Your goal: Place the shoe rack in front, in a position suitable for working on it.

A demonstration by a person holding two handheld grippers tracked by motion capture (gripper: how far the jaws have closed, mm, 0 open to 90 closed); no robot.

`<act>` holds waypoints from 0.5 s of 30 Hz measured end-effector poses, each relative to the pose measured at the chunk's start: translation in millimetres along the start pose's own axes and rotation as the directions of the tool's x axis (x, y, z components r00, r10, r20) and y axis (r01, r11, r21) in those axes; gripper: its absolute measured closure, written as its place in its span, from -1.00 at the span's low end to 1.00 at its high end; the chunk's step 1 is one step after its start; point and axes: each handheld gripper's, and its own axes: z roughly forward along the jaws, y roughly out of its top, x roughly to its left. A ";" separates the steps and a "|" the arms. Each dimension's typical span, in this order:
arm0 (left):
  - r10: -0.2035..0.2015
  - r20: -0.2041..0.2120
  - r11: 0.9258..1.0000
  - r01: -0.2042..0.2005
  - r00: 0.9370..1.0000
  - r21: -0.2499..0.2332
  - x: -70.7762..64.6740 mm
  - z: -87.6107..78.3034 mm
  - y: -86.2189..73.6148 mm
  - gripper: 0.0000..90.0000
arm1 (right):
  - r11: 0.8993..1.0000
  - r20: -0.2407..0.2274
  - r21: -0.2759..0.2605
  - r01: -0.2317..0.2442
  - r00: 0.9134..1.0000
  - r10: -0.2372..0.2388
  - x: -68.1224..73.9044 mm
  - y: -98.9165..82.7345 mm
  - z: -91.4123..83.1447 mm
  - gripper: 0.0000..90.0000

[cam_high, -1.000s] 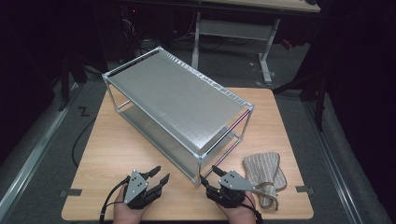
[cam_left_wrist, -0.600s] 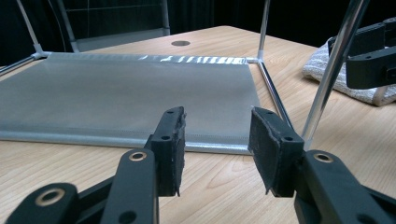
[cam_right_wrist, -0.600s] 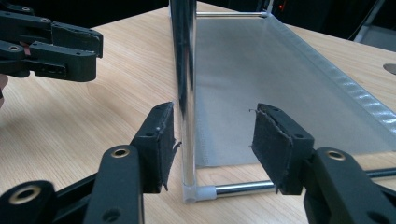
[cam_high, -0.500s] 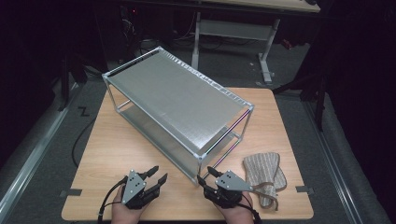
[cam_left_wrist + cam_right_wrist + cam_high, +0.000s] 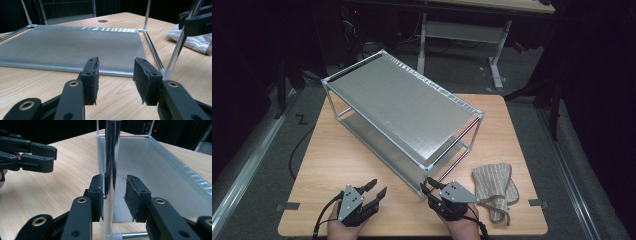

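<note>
A two-tier rack point(image 5: 402, 107) of slim shiny metal tubes and grey mesh-like shelves stands slantwise on the pale wood-grain table point(image 5: 337, 160); its near corner post point(image 5: 111, 170), a polished round tube, stands between the right gripper point(image 5: 113, 195)'s jaws, which have just been closing, one rough black pad at the post, the other apart; the left gripper point(image 5: 115, 75) rests nearby, jaws spread on nothing; a ribbed beige cloth point(image 5: 494, 182) lies right of the rack; dark room around.
</note>
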 end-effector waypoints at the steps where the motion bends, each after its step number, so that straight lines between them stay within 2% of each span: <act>1: 0.000 -0.002 1.000 0.000 1.000 -0.001 0.1 -0.8 -0.3 0.24 | 1.000 -0.002 -0.001 -0.001 1.000 0.001 0.3 0.4 0.5 0.54; 9: -0.003 -0.010 1.000 0.003 1.000 -0.004 1.1 -3.4 -0.8 0.24 | 1.000 -0.014 -0.004 0.022 1.000 -0.022 3.2 2.3 3.3 0.78; 15: 0.002 0.002 1.000 -0.002 1.000 0.000 -0.6 0.7 0.2 0.24 | 1.000 -0.018 0.001 0.027 0.999 -0.027 2.9 1.5 0.8 0.78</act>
